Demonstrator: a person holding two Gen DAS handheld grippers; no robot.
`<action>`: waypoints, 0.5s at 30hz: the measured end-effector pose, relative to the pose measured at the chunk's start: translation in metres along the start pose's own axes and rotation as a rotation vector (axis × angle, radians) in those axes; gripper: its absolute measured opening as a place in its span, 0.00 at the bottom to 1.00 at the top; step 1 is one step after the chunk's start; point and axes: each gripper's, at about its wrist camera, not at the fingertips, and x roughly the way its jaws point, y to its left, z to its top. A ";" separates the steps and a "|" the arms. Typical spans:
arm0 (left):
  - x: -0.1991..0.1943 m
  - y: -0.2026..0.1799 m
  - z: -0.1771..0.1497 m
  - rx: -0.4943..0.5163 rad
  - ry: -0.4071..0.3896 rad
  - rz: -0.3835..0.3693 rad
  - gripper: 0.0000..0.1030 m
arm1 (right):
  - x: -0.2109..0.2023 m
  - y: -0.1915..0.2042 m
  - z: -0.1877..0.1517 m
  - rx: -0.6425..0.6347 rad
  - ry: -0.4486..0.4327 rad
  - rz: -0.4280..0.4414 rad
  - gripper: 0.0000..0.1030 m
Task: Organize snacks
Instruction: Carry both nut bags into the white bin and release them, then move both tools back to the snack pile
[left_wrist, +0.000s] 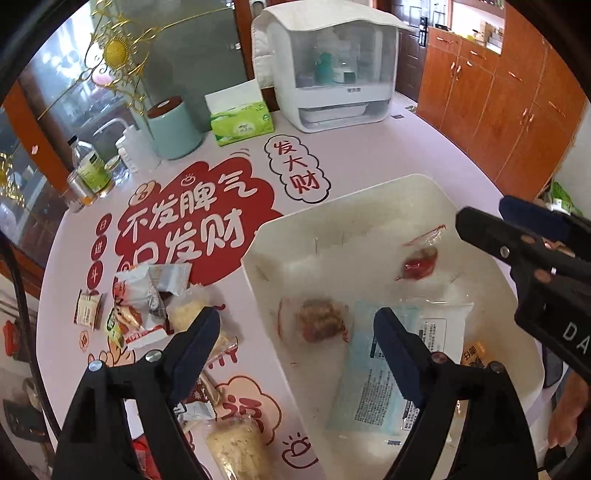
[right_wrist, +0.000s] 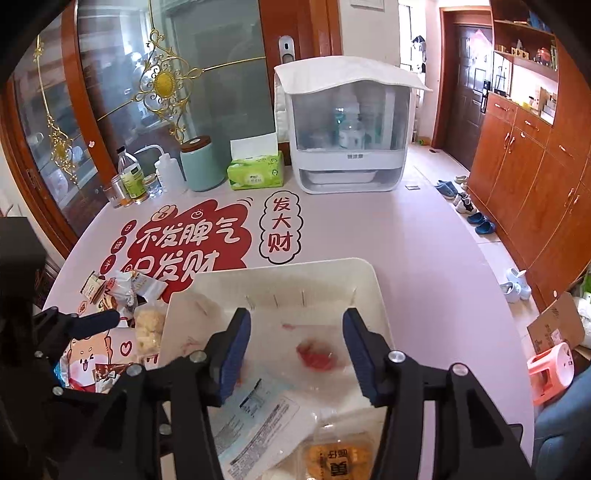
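A white bin (left_wrist: 369, 192) (right_wrist: 280, 271) sits on the pink table. In it lie a red sweet in clear wrap (left_wrist: 419, 264) (right_wrist: 314, 356), a brown snack in clear wrap (left_wrist: 319, 319), a light-blue packet (left_wrist: 384, 391) (right_wrist: 255, 413) and a yellow packet (left_wrist: 474, 354) (right_wrist: 340, 459). A pile of small snack packets (left_wrist: 144, 299) (right_wrist: 122, 291) lies left of the bin. My left gripper (left_wrist: 295, 343) is open and empty, straddling the bin's left wall. My right gripper (right_wrist: 295, 350) is open and empty above the bin; it also shows in the left wrist view (left_wrist: 480, 218).
At the table's far edge stand a white dish cabinet (left_wrist: 328, 70) (right_wrist: 347, 136), a green tissue pack (left_wrist: 242, 122) (right_wrist: 255, 170), a teal canister (left_wrist: 173, 127) (right_wrist: 201, 164) and bottles (left_wrist: 88, 170) (right_wrist: 131, 179). Wooden cupboards (left_wrist: 498, 96) and shoes (right_wrist: 476, 218) are at right.
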 end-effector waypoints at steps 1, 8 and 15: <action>0.000 0.002 -0.001 -0.009 0.001 0.003 0.82 | 0.000 0.000 -0.001 0.003 0.003 0.002 0.54; -0.002 0.016 -0.021 -0.069 0.015 -0.018 0.82 | -0.005 0.001 -0.012 0.022 0.027 0.019 0.55; -0.012 0.030 -0.047 -0.129 0.024 -0.034 0.82 | -0.015 0.001 -0.026 0.060 0.050 0.058 0.55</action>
